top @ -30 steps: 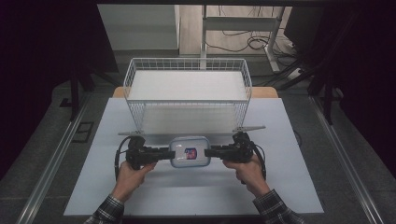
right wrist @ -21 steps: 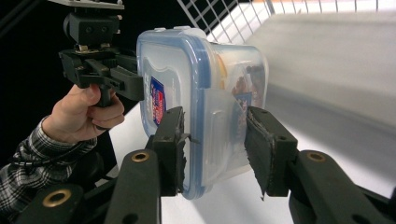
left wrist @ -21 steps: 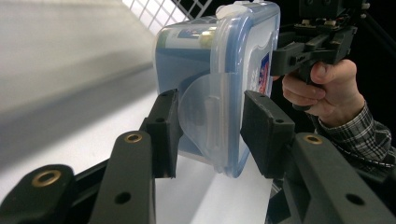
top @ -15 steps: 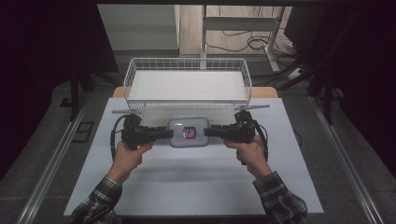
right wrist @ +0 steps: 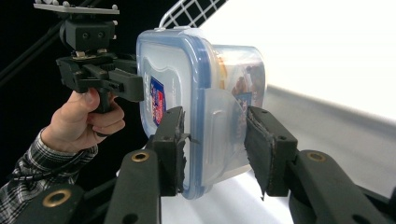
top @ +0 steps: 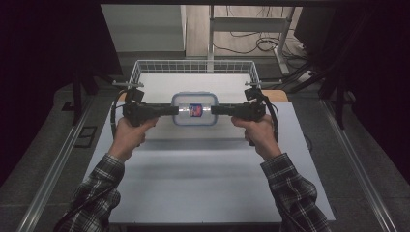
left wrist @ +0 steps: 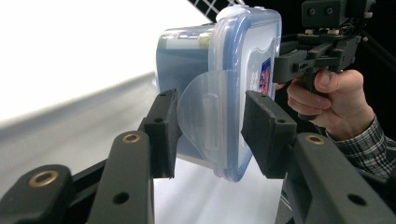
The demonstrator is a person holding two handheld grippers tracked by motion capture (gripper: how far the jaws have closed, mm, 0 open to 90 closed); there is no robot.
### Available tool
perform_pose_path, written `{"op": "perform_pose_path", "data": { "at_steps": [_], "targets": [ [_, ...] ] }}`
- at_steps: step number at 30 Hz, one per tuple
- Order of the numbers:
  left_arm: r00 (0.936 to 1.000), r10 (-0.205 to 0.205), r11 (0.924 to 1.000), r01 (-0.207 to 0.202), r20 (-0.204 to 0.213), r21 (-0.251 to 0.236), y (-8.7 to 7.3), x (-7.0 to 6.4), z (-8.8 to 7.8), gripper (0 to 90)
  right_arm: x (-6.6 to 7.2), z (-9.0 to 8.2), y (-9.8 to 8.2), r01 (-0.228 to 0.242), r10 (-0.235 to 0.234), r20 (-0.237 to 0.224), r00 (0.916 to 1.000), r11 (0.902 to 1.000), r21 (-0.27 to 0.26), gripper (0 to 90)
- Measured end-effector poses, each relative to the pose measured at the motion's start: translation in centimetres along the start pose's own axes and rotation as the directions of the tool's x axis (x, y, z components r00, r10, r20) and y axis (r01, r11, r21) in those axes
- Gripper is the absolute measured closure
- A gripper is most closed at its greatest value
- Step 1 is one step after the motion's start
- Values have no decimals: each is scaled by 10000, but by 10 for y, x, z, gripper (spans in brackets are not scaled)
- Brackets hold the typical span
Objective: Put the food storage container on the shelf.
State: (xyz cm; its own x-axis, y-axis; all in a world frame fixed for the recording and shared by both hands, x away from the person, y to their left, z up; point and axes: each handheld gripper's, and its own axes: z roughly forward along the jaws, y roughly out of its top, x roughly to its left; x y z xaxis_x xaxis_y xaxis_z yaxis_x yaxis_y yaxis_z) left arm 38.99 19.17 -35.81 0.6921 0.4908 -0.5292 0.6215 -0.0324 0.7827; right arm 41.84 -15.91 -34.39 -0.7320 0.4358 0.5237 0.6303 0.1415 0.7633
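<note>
While you hold container [top: 194, 108] off white table [top: 193, 179], left gripper [top: 169, 110] clamps its 9 o'clock end, right gripper [top: 216, 110] its 3 o'clock end. Your jaws grip the side latch flaps, lid face and tub body between pads. Container hangs level, lid up, over wire basket's [top: 140, 67] 6 o'clock rim.

a white counter [top: 203, 183] sits in the middle of a dim room, lit from above so its top glares. grey carpeted floor [top: 43, 145] runs down both sides, with a metal rail [top: 53, 174] along the left (a matching one on the right). beyond the far edge stands a pale table frame [top: 251, 24] with black cables [top: 263, 43] looped on a lighter floor. the side walls are lost in darkness.
</note>
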Motion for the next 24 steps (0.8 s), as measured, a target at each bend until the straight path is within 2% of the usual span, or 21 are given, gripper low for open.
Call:
{"op": "perform_pose_path", "data": {
  "at_steps": [7,15,20,24],
  "targets": [
    [9995,-288,9996,289,103,-58,28,13,7,565,-9,0,27,-220,224,211,9995,9996,-167,579],
    [9991,-426,9991,426,66,-72,49,30,15,565,-26,6,49,-438,446,273,9986,9986,-303,577],
    [9985,-555,9984,555,8,-52,56,39,19,562,-36,11,55,-603,615,265,9978,9973,-424,577],
    [9973,-732,9973,732,-30,-114,56,46,23,560,-43,15,57,-770,782,294,9965,9963,-377,576]
  ]
}}
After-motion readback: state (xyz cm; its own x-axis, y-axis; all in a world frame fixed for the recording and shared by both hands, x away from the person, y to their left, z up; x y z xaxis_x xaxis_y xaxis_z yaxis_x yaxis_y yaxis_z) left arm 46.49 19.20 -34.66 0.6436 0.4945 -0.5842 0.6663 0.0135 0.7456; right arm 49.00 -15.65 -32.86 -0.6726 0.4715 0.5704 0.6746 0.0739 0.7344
